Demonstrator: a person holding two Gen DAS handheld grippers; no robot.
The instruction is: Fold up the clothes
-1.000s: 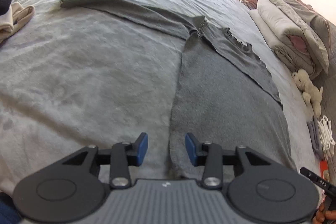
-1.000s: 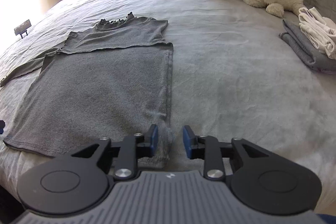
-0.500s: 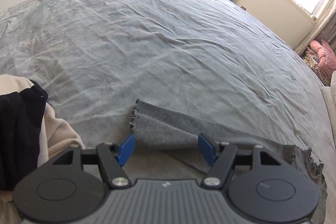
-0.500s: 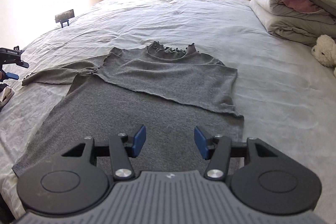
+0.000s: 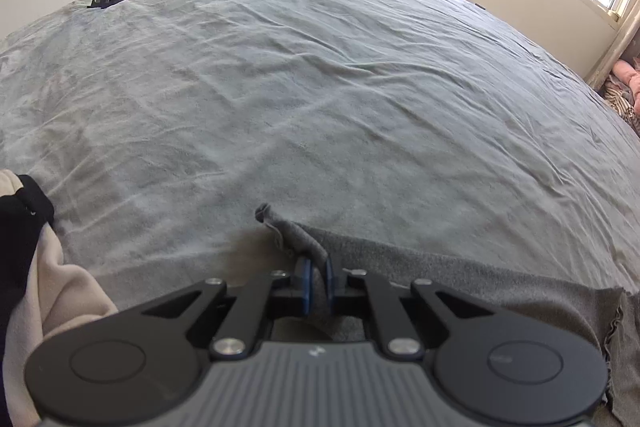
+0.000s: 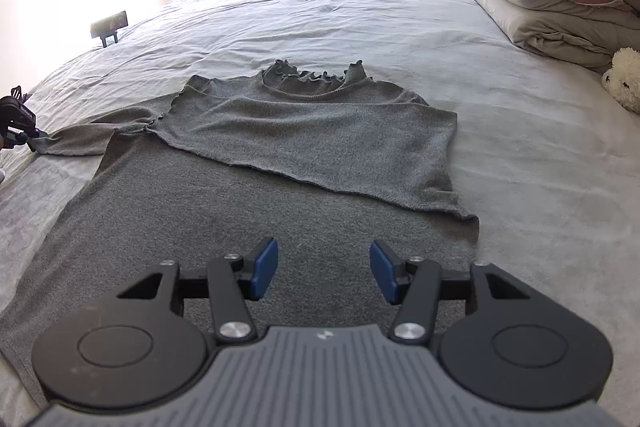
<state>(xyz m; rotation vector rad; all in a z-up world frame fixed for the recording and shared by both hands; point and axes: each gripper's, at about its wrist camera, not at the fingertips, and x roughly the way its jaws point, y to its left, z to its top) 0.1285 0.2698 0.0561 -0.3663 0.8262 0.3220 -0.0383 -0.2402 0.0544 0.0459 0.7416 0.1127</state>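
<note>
Grey knit top [image 6: 312, 131] lies flat on the bed [image 6: 520, 147], one sleeve already folded across the chest, other sleeve [image 5: 296, 239] stretched out to the left. Left claw [image 5: 317, 285] is closing on that cuff, cloth pinched btwn pads. Right claw [image 6: 324, 273] half open, empty, hovering over the near hem. Fabric looks light, soft, floppy, w/ some stretch; best gripped at cuff & hem corners.
</note>
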